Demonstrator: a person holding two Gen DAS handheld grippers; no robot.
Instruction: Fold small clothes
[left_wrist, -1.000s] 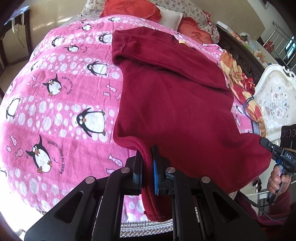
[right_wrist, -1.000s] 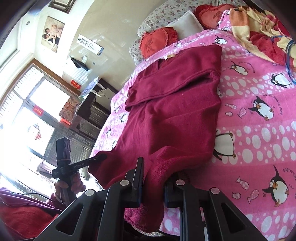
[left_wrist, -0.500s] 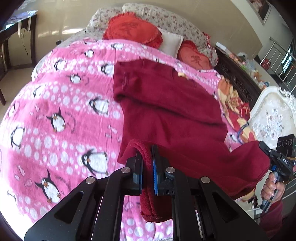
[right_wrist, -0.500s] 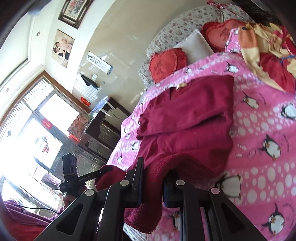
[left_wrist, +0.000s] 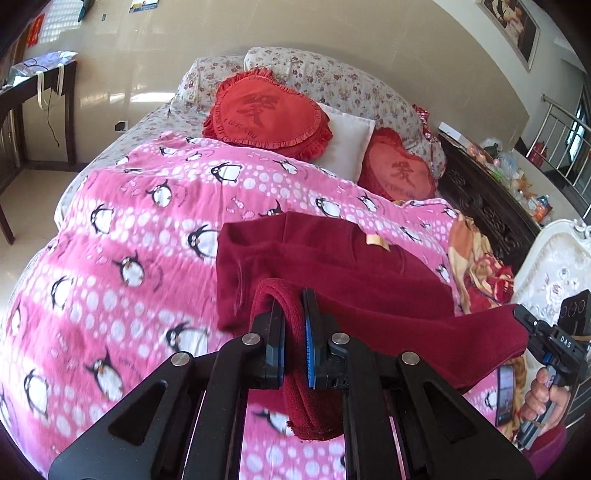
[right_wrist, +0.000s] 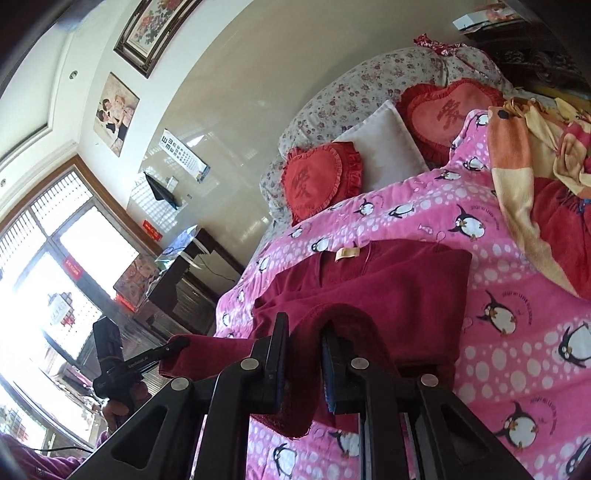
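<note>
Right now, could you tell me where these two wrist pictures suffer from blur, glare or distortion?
Left wrist view: the penguin blanket is motion-smeared at lower left, the left gripper and dark red garment are sharp, and the wall bows from the fisheye. Right wrist view: the window is blown out white, bleaching the lower left; the right gripper stays crisp.

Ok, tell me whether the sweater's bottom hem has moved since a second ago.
Yes. Clamped in both grippers, the hem has travelled up the penguin blanket toward the heart pillows, folding over the sweater.
</note>
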